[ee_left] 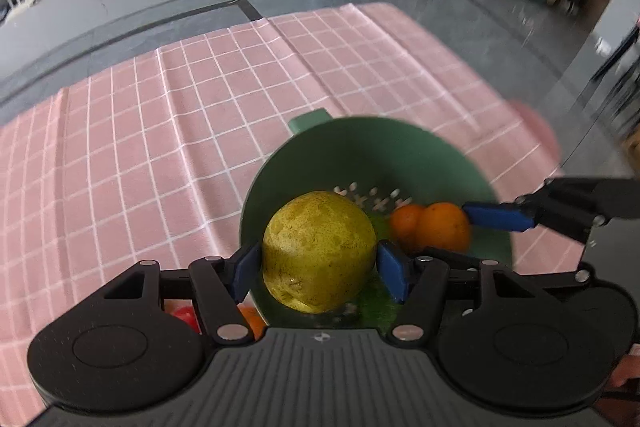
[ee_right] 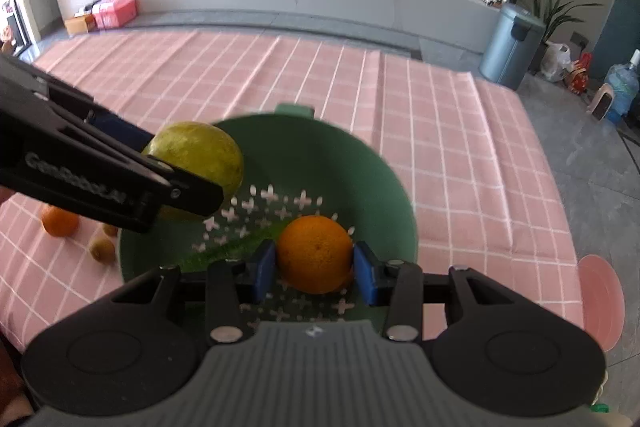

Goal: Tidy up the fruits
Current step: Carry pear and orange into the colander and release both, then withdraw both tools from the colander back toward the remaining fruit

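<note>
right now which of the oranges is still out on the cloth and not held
The orange lying on the pink checked cloth left of the green colander. The other orange is clamped in the right gripper above the colander.

Right claw grips orange over green colander; left claw holds pear.

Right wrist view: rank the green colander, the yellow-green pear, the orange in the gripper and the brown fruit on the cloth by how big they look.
1. green colander
2. yellow-green pear, orange: look about alike, and the orange is nearer the camera, so unranked
3. brown fruit
</note>
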